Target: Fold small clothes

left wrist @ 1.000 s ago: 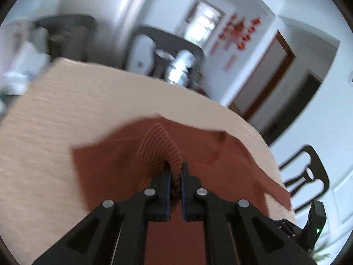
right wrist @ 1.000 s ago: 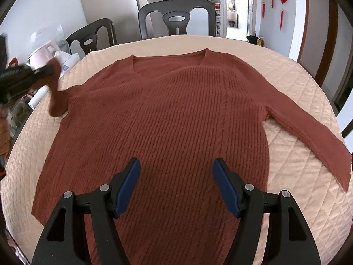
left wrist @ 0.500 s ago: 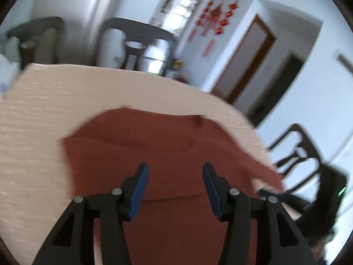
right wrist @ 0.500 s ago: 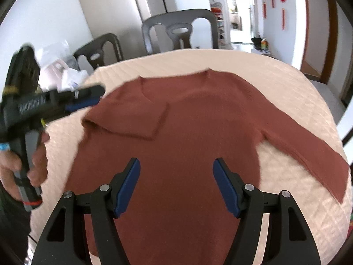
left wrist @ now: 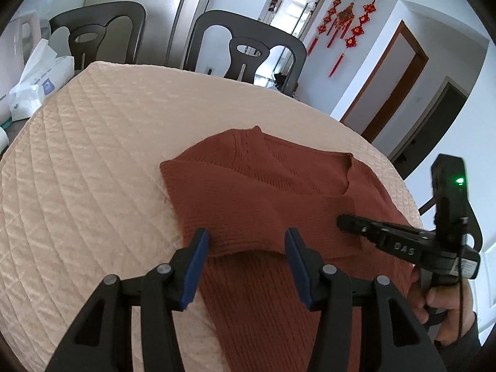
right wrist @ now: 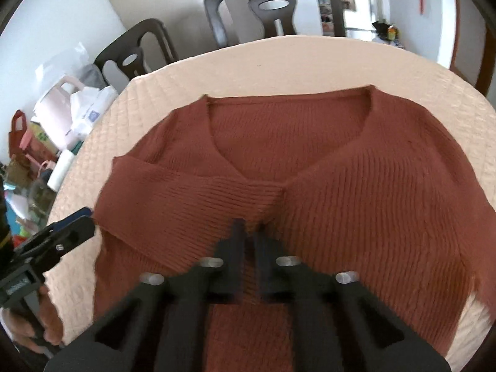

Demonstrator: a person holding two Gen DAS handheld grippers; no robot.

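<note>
Quilted cream cloth covers the round tabletop (left wrist: 93, 161), with two dark chairs (left wrist: 248, 46) behind it and red hanging ornaments (left wrist: 347, 24) on the far wall.

Left wrist view: the rust-red knit sweater (left wrist: 263, 186) lies flat on the tabletop, its near sleeve folded across the chest. The left tongs (left wrist: 246, 257) stand about half open above the folded sleeve's lower edge; the blue pads (left wrist: 198, 266) press on nothing. The right tongs (left wrist: 342, 221) enter from the right edge with their tip on the sweater near the sleeve cuff; seen side-on, their gap cannot be read here. A hand (left wrist: 434, 307) grips their handle, partly cut off by the frame. The sweater's hem and far sleeve fall outside the view.

Right wrist view: this picture is motion-blurred. The right tongs (right wrist: 249, 232) are closed, jaws nearly together over the sweater (right wrist: 372, 201) at the cuff end of the folded sleeve; whether knit is pinched between them cannot be made out. The left tongs (right wrist: 74, 226) show only as a dark tip at the left edge. Cluttered bags (right wrist: 77, 114) beside the tabletop are indistinct.
</note>
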